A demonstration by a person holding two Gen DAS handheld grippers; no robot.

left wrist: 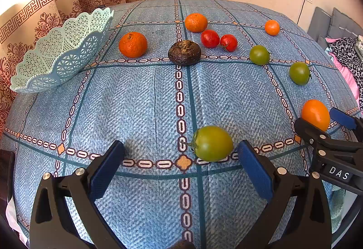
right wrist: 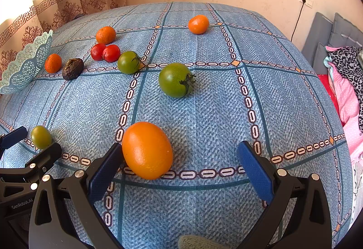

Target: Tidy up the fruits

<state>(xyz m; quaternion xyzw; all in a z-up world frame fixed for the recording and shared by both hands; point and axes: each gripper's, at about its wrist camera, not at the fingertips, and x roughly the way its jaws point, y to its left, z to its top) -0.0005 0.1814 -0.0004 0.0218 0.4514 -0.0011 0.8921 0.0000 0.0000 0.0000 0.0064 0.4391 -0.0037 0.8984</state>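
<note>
Blue cloth point(left wrist: 136, 101) lies bare between both wide-open, empty claws point(left wrist: 181, 158) point(right wrist: 179, 165) and the basket point(left wrist: 63, 49).

left gripper point(left wrist: 180, 158) spread wide, green tomato point(left wrist: 212, 143) just beside its right finger

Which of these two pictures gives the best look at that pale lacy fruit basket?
The left wrist view. There the pale blue basket shows nearly whole at the cloth's far left, with its scalloped rim, lattice wall and base all plain. In the right wrist view the basket is cut off by the picture's left edge, so only part of its wall shows.
</note>
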